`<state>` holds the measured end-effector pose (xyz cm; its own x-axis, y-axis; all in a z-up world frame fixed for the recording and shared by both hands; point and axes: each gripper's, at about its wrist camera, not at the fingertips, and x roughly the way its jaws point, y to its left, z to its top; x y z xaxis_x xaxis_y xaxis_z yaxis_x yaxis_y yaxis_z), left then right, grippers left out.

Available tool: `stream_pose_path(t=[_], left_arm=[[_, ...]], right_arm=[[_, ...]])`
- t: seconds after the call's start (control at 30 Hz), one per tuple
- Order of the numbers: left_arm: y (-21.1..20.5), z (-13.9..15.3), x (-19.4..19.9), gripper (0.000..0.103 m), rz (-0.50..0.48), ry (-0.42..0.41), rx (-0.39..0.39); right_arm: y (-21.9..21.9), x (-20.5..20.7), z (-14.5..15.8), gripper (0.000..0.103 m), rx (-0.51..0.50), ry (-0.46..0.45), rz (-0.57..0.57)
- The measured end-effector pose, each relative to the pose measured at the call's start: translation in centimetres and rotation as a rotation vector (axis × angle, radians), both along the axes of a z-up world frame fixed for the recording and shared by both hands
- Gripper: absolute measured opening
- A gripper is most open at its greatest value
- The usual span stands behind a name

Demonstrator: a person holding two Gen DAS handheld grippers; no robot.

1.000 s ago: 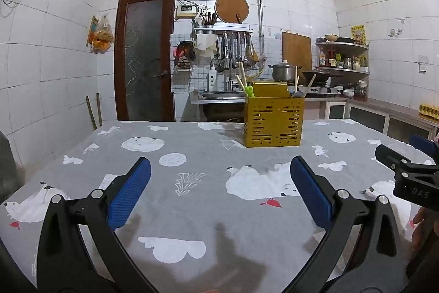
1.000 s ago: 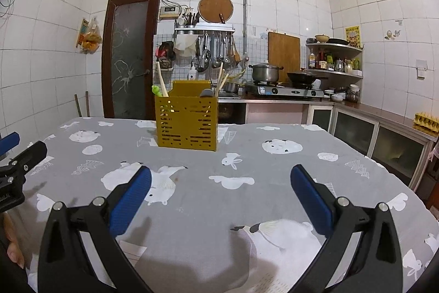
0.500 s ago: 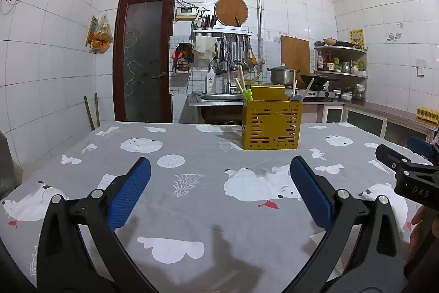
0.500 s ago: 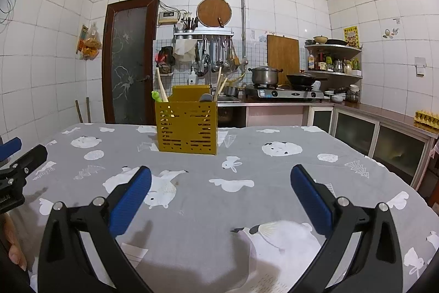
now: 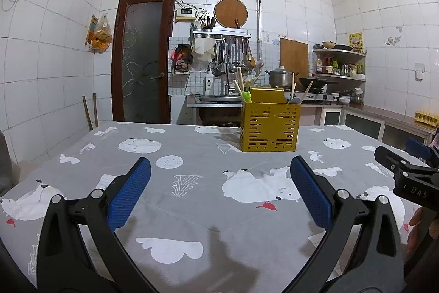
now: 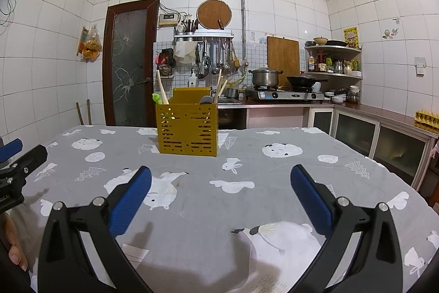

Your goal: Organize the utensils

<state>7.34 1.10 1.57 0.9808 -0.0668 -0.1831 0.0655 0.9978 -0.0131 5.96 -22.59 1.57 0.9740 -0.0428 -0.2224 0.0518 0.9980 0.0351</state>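
Grey cloth printed with white bears, rabbits and clouds covers the table (image 5: 208, 213), which fills the lower half of both wrist views and is the broadest thing in sight. Behind it, white tiled walls hold a dark-framed door (image 5: 142, 56) with frosted glass, and a counter along the back carries a steel pot (image 6: 264, 76) and a black pan (image 6: 303, 80) on a gas stove. On the far half of the table stands the yellow slotted utensil holder (image 5: 269, 127), upright and well apart from both grippers. It sits ahead and a little right of centre in the left wrist view, and ahead and left of centre in the right wrist view (image 6: 187, 128). Out of its top rise pale wooden chopsticks (image 5: 239, 84), a small green frog-shaped piece (image 6: 157, 98) at the left corner, and a grey-headed spatula (image 5: 297, 98) with a wooden handle on the right side. The left gripper (image 5: 219, 192) hangs low over the near part of the cloth, jaws spread wide, nothing between its blue pads (image 5: 130, 197). The right gripper (image 6: 221, 194) hangs the same way over its side of the table, jaws equally wide apart and gripping nothing, blue pads (image 6: 311, 201) bare. Each gripper's black frame edges into the other's view at the side.
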Motion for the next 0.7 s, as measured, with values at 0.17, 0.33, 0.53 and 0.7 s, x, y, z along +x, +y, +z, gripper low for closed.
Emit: stream_pose_path(t=[0.17, 0.33, 0.53, 0.7], left_arm=[[0.24, -0.02, 0.01, 0.098, 0.002, -0.001, -0.01], [0.18, 0.09, -0.39, 0.098, 0.0, -0.02, -0.006], [0.18, 0.12, -0.54, 0.098, 0.0, -0.015, -0.01], [0.21, 0.14, -0.56, 0.098, 0.0, -0.017, -0.008]], right_arm=[[0.02, 0.0, -0.02, 0.099, -0.001, 0.0, 0.0], [0.06, -0.12, 0.08, 0.099, -0.002, -0.002, 0.002], [0.08, -0.19, 0.12, 0.099, -0.004, -0.003, 0.002], [0.08, -0.16, 0.12, 0.099, -0.004, -0.004, 0.001]])
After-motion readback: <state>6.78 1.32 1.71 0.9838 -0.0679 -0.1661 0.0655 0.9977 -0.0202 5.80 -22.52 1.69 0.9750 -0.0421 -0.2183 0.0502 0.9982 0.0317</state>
